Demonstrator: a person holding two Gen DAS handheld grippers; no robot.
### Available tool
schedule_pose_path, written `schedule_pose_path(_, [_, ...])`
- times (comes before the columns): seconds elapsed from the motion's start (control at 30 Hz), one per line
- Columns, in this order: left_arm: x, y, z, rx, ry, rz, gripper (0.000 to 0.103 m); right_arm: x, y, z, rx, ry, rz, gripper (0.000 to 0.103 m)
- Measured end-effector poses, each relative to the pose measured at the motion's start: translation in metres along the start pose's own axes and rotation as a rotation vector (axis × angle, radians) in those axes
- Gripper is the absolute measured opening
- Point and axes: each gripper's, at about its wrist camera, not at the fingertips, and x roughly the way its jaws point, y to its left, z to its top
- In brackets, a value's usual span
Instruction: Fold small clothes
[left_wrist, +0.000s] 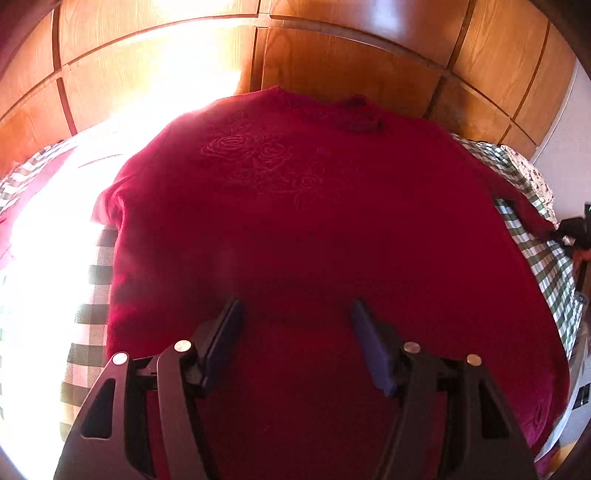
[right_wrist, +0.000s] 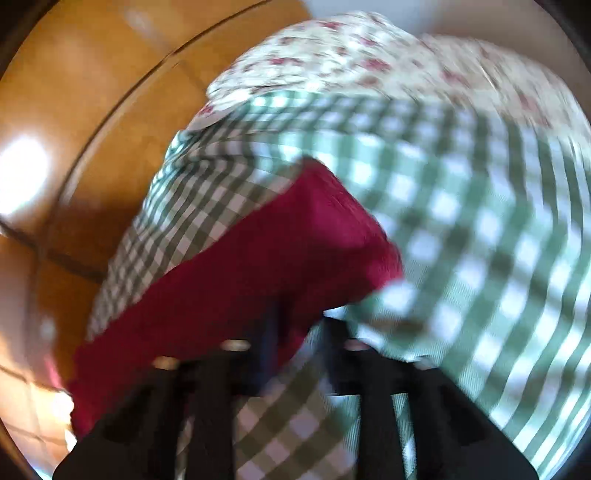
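Observation:
A dark red sweater (left_wrist: 295, 229) with embroidered roses lies spread flat on a green-and-white checked cloth (left_wrist: 88, 295). My left gripper (left_wrist: 297, 314) hovers over the sweater's lower middle, fingers wide apart and empty. In the left wrist view the right gripper (left_wrist: 574, 236) shows at the far right edge, at the tip of the sweater's sleeve. The right wrist view is blurred: the red sleeve (right_wrist: 258, 251) runs from the left down between my right gripper's (right_wrist: 299, 325) fingers, which look apart; whether they grip the sleeve is unclear.
Wooden panelled doors (left_wrist: 332, 55) stand behind the bed. A floral cloth (right_wrist: 369, 59) lies beyond the checked cloth (right_wrist: 461, 206). Strong sunlight washes out the left side of the left wrist view.

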Motion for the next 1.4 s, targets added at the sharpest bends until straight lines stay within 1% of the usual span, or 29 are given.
schedule_pose_path(0.03, [0.0, -0.001, -0.001, 0.001, 0.0, 0.003, 0.063, -0.01, 0.004, 0.002, -0.033, -0.041, -0.012, 0.006])
schedule_pose_path(0.07, [0.002, -0.002, 0.0, 0.001, -0.001, 0.006, 0.063, -0.026, 0.011, 0.011, -0.066, -0.121, -0.006, 0.006])
schedule_pose_path(0.13, [0.003, -0.003, -0.001, -0.002, -0.002, 0.011, 0.064, -0.042, 0.013, 0.024, -0.095, -0.211, -0.003, 0.006])
schedule_pose_path(0.17, [0.003, -0.004, -0.002, -0.006, -0.004, 0.015, 0.064, -0.043, 0.017, 0.029, -0.124, -0.239, -0.025, 0.006])
schedule_pose_path(0.23, [0.007, -0.011, 0.002, -0.003, -0.006, 0.022, 0.065, -0.03, 0.018, 0.033, -0.167, -0.218, -0.081, 0.006])
schedule_pose_path(0.3, [0.006, -0.009, 0.001, -0.005, -0.008, 0.026, 0.066, -0.006, 0.018, 0.028, -0.216, -0.169, -0.165, 0.006])
schedule_pose_path(0.37, [0.006, -0.01, 0.003, -0.004, -0.008, 0.028, 0.066, 0.016, 0.012, 0.019, -0.207, -0.107, -0.198, 0.006])
schedule_pose_path(0.4, [0.005, -0.009, 0.0, -0.004, -0.009, 0.027, 0.066, 0.016, 0.006, 0.011, -0.195, -0.098, -0.205, 0.006])
schedule_pose_path(0.47, [0.005, -0.01, 0.0, -0.005, -0.009, 0.025, 0.066, 0.016, 0.003, 0.003, -0.167, -0.103, -0.191, 0.019])
schedule_pose_path(0.5, [0.005, -0.009, 0.0, -0.006, -0.012, 0.023, 0.066, 0.012, 0.002, 0.001, -0.161, -0.1, -0.186, 0.035])
schedule_pose_path(0.53, [0.005, -0.008, -0.001, -0.008, -0.014, 0.022, 0.066, 0.009, 0.001, -0.001, -0.164, -0.099, -0.192, 0.06])
schedule_pose_path(0.57, [0.004, -0.009, -0.001, -0.01, -0.017, 0.022, 0.066, 0.001, 0.002, -0.004, -0.169, -0.116, -0.22, 0.067])
schedule_pose_path(0.63, [0.001, -0.004, -0.004, -0.014, -0.021, 0.018, 0.066, -0.016, 0.01, -0.009, -0.194, -0.165, -0.246, 0.068])
schedule_pose_path(0.7, [-0.003, -0.002, -0.004, -0.023, -0.028, 0.011, 0.066, -0.033, 0.026, -0.017, -0.246, -0.193, -0.213, 0.068])
schedule_pose_path(0.77, [-0.007, 0.0, -0.003, -0.034, -0.036, 0.006, 0.066, -0.045, 0.049, -0.029, -0.308, -0.189, -0.136, 0.068])
schedule_pose_path(0.83, [-0.009, 0.002, -0.002, -0.037, -0.051, 0.012, 0.065, -0.053, 0.085, -0.05, -0.403, -0.149, -0.017, 0.068])
schedule_pose_path(0.87, [-0.011, 0.003, -0.002, -0.035, -0.059, 0.016, 0.065, -0.056, 0.114, -0.068, -0.481, -0.118, 0.062, 0.068])
schedule_pose_path(0.93, [-0.013, 0.006, 0.0, -0.035, -0.071, 0.029, 0.065, -0.058, 0.155, -0.096, -0.59, -0.066, 0.171, 0.068])
schedule_pose_path(0.97, [-0.013, 0.01, 0.001, -0.039, -0.076, 0.036, 0.065, -0.057, 0.185, -0.117, -0.658, -0.017, 0.246, 0.068])
schedule_pose_path(1.03, [-0.012, 0.018, 0.003, -0.058, -0.082, 0.049, 0.065, -0.053, 0.23, -0.152, -0.768, 0.045, 0.333, 0.068])
schedule_pose_path(1.1, [-0.007, 0.026, 0.001, -0.087, -0.071, 0.064, 0.066, -0.044, 0.271, -0.187, -0.866, 0.091, 0.377, 0.068])
schedule_pose_path(1.17, [-0.002, 0.033, -0.001, -0.12, -0.057, 0.058, 0.066, -0.029, 0.305, -0.217, -0.949, 0.118, 0.373, 0.068])
schedule_pose_path(1.2, [0.0, 0.035, -0.003, -0.121, -0.062, 0.049, 0.066, -0.017, 0.322, -0.229, -0.984, 0.123, 0.353, 0.068])
schedule_pose_path(1.23, [0.0, 0.036, -0.005, -0.113, -0.068, 0.05, 0.067, -0.004, 0.335, -0.237, -1.005, 0.118, 0.314, 0.068])
schedule_pose_path(1.3, [0.001, 0.037, -0.01, -0.108, -0.081, 0.05, 0.068, 0.019, 0.346, -0.237, -0.98, 0.074, 0.223, 0.068])
schedule_pose_path(1.33, [0.001, 0.037, -0.01, -0.108, -0.083, 0.049, 0.069, 0.029, 0.347, -0.23, -0.939, 0.053, 0.2, 0.07])
schedule_pose_path(1.4, [0.003, 0.038, -0.011, -0.108, -0.085, 0.047, 0.07, 0.042, 0.343, -0.215, -0.854, 0.055, 0.2, 0.075])
